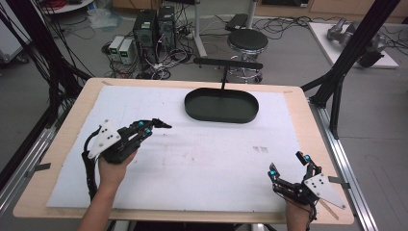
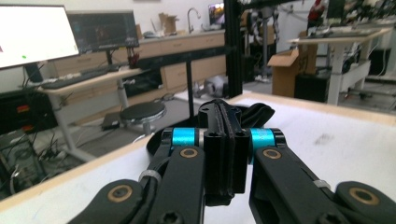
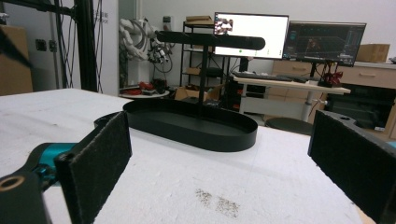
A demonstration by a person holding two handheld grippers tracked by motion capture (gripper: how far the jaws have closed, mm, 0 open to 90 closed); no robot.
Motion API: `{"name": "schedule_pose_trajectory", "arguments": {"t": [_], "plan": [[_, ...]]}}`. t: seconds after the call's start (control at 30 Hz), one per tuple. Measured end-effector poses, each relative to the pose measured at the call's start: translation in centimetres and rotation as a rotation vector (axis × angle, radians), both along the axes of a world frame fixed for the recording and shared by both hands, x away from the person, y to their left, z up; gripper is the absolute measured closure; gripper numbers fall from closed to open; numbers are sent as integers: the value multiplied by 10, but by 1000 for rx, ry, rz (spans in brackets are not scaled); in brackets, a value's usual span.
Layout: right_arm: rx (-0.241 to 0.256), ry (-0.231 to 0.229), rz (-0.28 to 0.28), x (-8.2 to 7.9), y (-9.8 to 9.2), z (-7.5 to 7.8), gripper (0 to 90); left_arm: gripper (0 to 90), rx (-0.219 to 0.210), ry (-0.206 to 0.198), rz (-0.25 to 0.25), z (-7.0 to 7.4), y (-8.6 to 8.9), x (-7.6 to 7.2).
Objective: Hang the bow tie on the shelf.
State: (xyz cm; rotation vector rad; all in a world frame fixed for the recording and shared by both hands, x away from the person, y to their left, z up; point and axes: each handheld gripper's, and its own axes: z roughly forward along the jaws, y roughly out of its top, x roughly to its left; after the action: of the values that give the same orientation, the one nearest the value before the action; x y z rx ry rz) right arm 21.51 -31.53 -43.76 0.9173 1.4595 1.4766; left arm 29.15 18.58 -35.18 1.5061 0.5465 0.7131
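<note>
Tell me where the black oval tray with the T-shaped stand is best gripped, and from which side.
Probably the horizontal bar atop the thin post: it stands clear above the black oval tray, so jaws can close across it from above. The open right tool seems better prepared than the shut left tool. The low rim on the person's side is an alternative, approached from the front.

Both hand-held tools, the left gripper [image 1: 162, 124] and the right gripper [image 1: 287, 165], were black linkages with cyan-banded joints and brass-coloured pivot pins, rough dark pads [image 3: 99, 161] lining the jaws, a dotted grey three-cornered plate [image 1: 104, 138] on top, and a black cable [image 1: 88, 168].
</note>
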Motion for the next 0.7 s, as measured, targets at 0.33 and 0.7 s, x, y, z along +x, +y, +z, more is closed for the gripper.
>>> {"name": "schedule_pose_trajectory", "arguments": {"t": [0.33, 0.7], "plan": [[5, -18, 6, 0, 4, 3, 51, 879, -80, -30, -45, 24, -37, 27], [40, -40, -10, -1, 1, 5, 51, 880, -142, 8, -82, 35, -66, 61]]}}
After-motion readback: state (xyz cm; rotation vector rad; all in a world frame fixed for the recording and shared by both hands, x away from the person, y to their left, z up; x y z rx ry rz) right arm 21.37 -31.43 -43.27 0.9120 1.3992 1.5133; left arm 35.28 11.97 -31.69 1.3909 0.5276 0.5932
